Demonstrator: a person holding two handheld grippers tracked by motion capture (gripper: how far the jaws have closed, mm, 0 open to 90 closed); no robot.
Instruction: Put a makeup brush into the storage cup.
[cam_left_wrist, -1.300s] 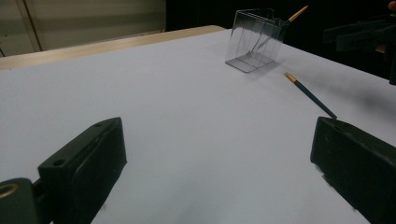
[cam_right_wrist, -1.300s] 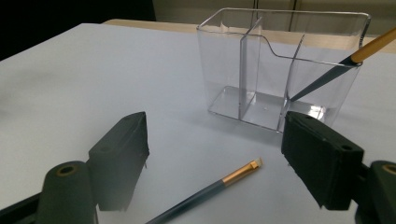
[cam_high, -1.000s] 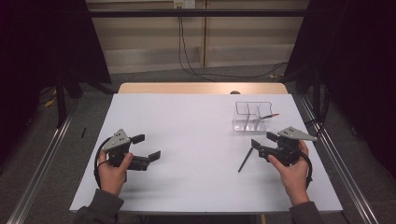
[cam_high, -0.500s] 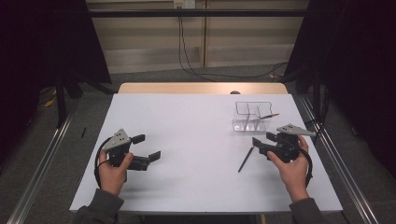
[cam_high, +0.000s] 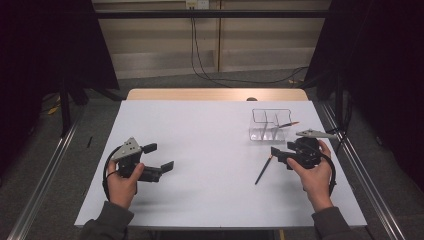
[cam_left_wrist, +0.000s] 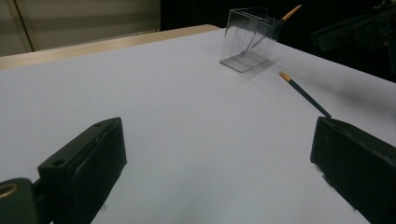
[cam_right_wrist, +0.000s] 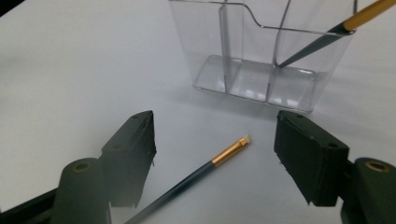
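The left tool (cam_high: 159, 156) rests on the white counter (cam_high: 210, 130) at the left, jaws wide and bare, unmoved since the earlier frame. Near the right tool lies a dark brush (cam_right_wrist: 201, 170) with a gold ferrule, flat on the counter. The right tool (cam_right_wrist: 215, 158) has edged closer to it; its jaws have just been opening and stand wide either side of the brush tip, not touching. Behind stands a clear holder (cam_right_wrist: 261, 51) with another brush (cam_right_wrist: 327, 32) leaning in its right compartment. No writing can be read
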